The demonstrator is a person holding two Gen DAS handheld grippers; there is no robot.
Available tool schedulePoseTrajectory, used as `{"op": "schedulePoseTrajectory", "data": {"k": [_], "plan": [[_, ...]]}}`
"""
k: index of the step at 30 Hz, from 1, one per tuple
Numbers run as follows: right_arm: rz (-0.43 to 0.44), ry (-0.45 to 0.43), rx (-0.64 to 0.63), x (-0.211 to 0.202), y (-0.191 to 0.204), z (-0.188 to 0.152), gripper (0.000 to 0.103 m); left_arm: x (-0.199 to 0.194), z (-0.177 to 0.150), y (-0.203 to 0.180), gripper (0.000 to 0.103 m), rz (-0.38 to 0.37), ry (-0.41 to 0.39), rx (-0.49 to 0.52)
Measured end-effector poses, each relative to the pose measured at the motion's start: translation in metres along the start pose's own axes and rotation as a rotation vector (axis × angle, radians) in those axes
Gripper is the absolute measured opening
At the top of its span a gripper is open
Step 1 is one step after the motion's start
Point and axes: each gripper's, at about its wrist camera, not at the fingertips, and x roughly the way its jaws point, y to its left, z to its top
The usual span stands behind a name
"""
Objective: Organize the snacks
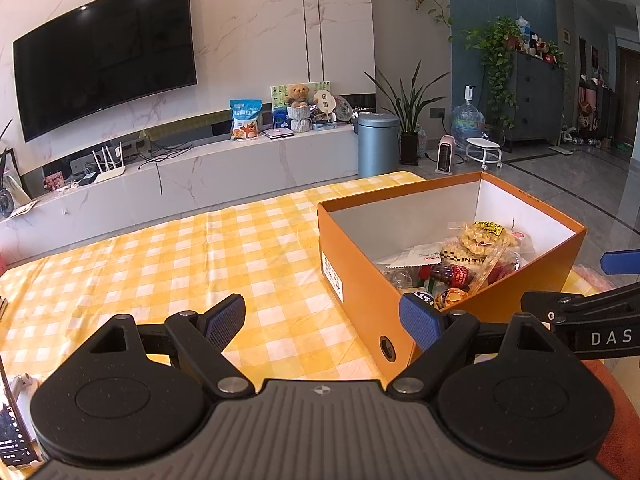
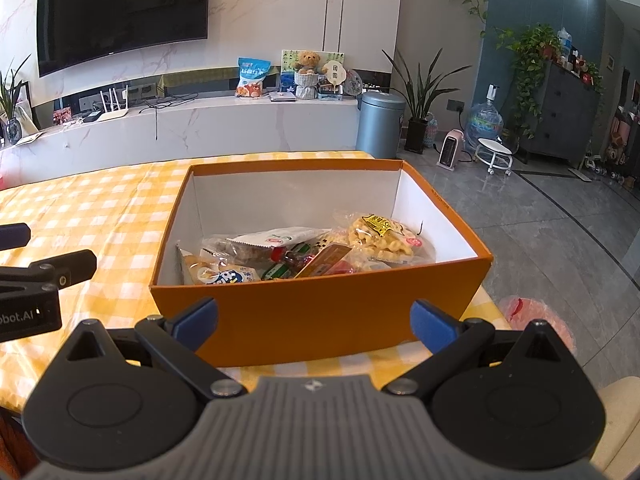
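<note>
Orange box (image 2: 320, 316), yellow-checked tablecloth (image 1: 160, 272), seemingly blue-padded fingers (image 2: 196, 320).

A white marble wall (image 1: 256, 40) is being lit by recessed ceiling spots, and a large dark television (image 1: 104, 56) is being carried on it above a long low marble console (image 1: 224, 164), where a white router (image 1: 110, 166), a blue bag (image 1: 245, 119) and a teddy bear (image 1: 298, 96) are being displayed. The grey tiled floor (image 2: 540, 216) is being occupied by a blue-grey bin (image 2: 380, 125), a potted plant (image 2: 420, 108), a small heater (image 2: 451, 153), a water bottle (image 2: 485, 123) and a white stool (image 2: 496, 154). Trailing greenery (image 2: 528, 64) is being draped over a dark grey cabinet (image 2: 564, 112) along the blue wall (image 2: 532, 8).
</note>
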Motion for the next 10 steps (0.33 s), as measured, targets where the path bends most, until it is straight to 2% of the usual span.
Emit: {"op": "schedulePoseTrajectory", "data": {"k": [10], "plan": [[0.006,0.011,-0.006,0.0004,-0.0002,-0.0003,0.100,-0.0012,-0.0002,0.0015,0.102,-0.011,-0.002,-0.003]]}}
